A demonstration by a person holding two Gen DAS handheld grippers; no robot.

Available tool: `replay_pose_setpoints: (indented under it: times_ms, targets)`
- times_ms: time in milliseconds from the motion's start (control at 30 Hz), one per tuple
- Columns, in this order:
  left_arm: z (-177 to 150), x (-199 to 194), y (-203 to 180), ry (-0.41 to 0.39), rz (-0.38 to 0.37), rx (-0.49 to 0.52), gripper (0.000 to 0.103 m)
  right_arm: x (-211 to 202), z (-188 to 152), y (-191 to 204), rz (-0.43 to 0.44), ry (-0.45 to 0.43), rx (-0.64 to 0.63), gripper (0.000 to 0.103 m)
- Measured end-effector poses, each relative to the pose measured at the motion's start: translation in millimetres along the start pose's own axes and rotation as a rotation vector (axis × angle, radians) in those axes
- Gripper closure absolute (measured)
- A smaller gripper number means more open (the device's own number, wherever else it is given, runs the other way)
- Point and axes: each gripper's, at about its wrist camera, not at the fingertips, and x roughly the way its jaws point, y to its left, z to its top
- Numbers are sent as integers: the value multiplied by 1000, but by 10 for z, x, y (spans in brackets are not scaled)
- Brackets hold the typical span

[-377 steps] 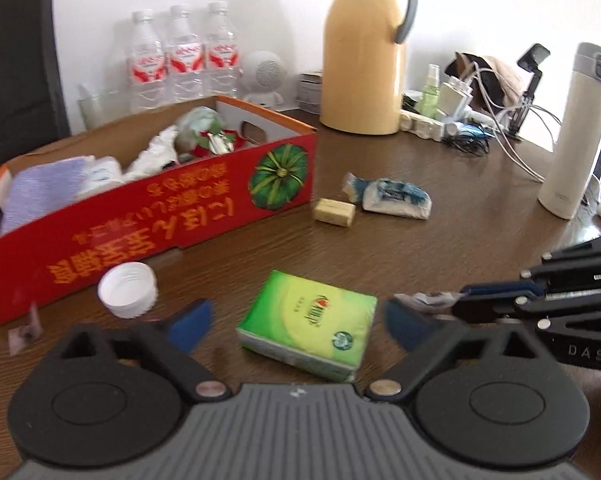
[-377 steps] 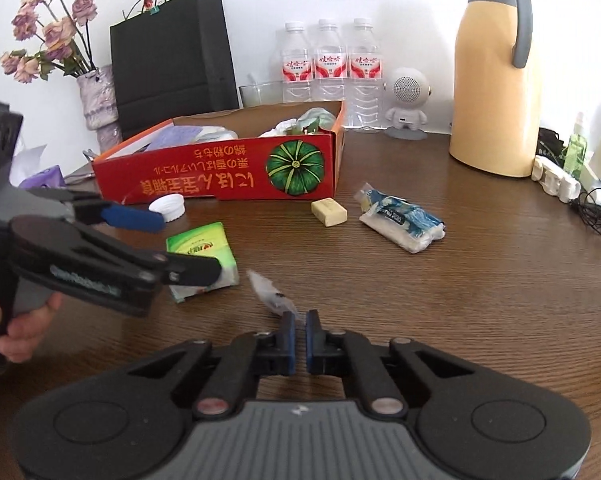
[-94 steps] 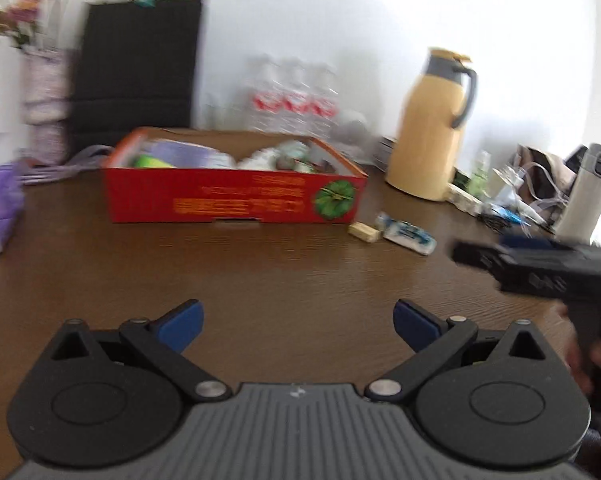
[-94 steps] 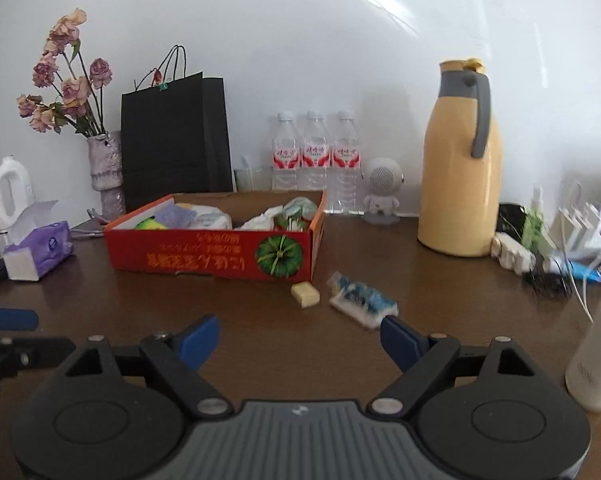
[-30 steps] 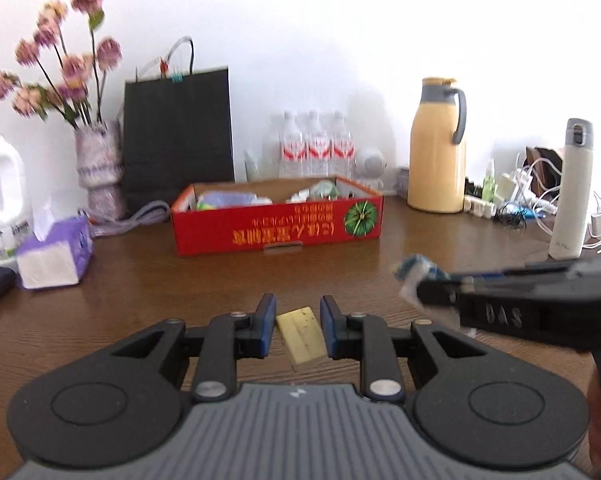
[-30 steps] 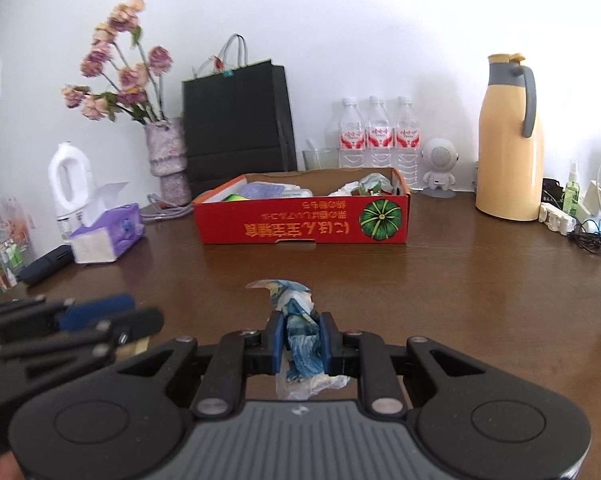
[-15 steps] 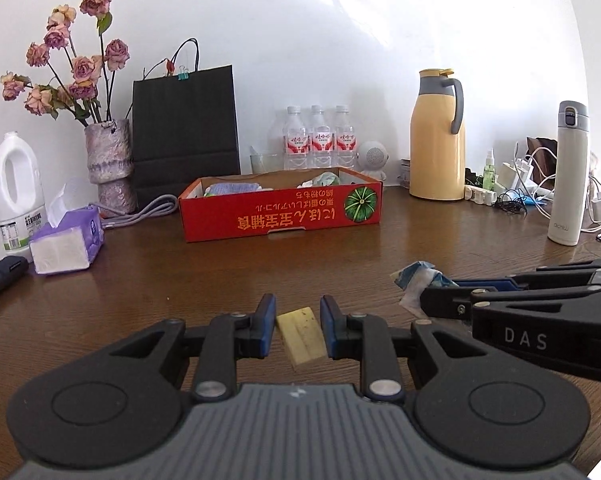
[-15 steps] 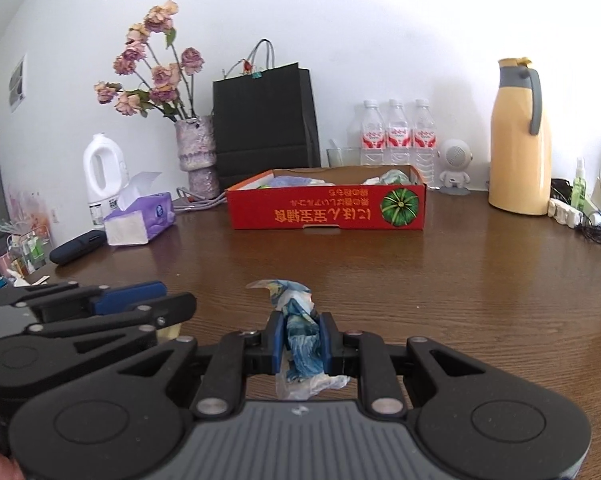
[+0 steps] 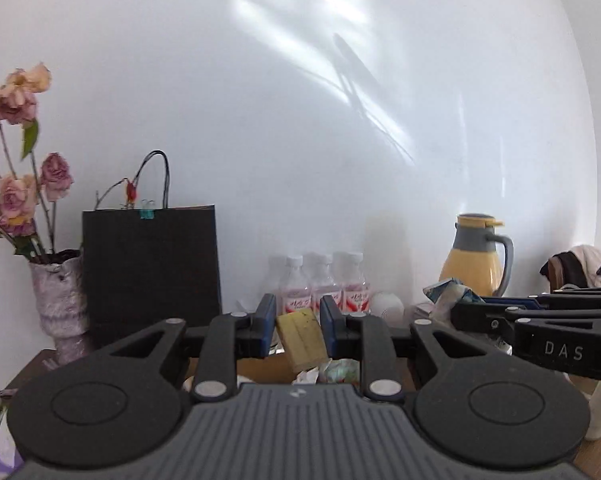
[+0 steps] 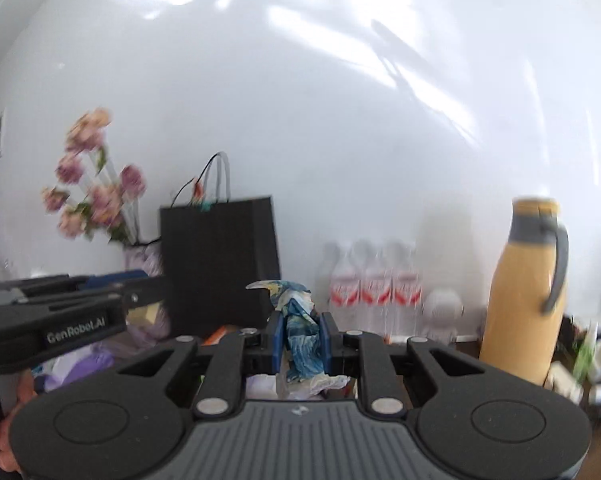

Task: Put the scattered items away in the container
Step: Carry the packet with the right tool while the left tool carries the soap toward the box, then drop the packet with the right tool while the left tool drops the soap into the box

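Observation:
My left gripper (image 9: 299, 328) is shut on a small yellow block (image 9: 302, 338), held level in the air. Just below its fingers show the cardboard inside of the red box (image 9: 260, 368) and crumpled wrappers (image 9: 334, 372) lying in it. My right gripper (image 10: 300, 336) is shut on a crumpled blue-and-white wrapper (image 10: 298, 320) that sticks up above its pads. An orange bit of the box rim (image 10: 216, 336) and purple items (image 10: 88, 360) lie beneath. Each gripper shows in the other's view: the right gripper (image 9: 500, 314) at the right, the left gripper (image 10: 100, 300) at the left.
Behind the box stand a black paper bag (image 9: 148, 268), a vase of dried roses (image 9: 58, 300), three water bottles (image 9: 320, 284), a small white speaker (image 9: 386, 306) and a yellow thermos jug (image 10: 524, 296). Cables and small items sit at the far right (image 10: 592, 356).
Both grippers have risen and moved forward to the box, each keeping its item. The tabletop has dropped out of view and the box contents now lie right under the fingers.

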Motion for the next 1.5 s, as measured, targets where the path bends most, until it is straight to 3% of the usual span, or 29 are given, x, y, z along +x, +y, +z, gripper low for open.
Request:
replay_pose_setpoints:
  times_ms: [100,200,267,333,433,567,633,667,833,900,967,1100,1267,1333,1400,1500]
  targets:
    - [390,485,141,144,-62,-4,78,376,587,-124,-14,77,-26,86]
    - [447,1115,284,399,-77,-30,78,966,889,-228,7,293,-34,86]
    - [266,1541,320,563,-24,-18,78,1452,894,-381,23,478,6,86]
    - [-35,1885,343,675,24,-14,78,1873,741,-508,0,619,26,86]
    - [-569,2249,409,806,9,-96,78,2343,314,-575,-11,762,52,86]
    - [-1098,2462,423,906,6,-98,78,2758,-325,-574,-13,897,74,86]
    - [-1203,2477,463,936,15,-109,77,2886,-562,-589,-24,947,69,85]
    - [-1218,2489,480,947,19,-109,74,2928,-631,-613,-31,959,75,79]
    - [-1011,2496,601,930,39,-138,56,2968,-605,-688,-54,975,110,61]
    - [-887,2500,653,922,55,-161,40,2935,-471,-711,-68,953,122,47]
    - [-757,2468,692,913,89,-165,14,2887,-311,-731,-66,917,142,40]
    - [-617,2434,720,906,197,-121,2,2820,-125,-717,-59,881,172,21]
    - [-644,2362,745,920,314,-112,0,2791,-130,-551,-59,875,125,21]
    - [-608,2229,721,818,366,-95,0,2681,-114,-482,-62,797,108,21]
    - [-559,1973,661,646,357,-103,0,2508,-108,-439,-64,676,100,20]
    - [-595,1479,572,340,353,-101,0,2110,-140,-373,-100,395,50,15]
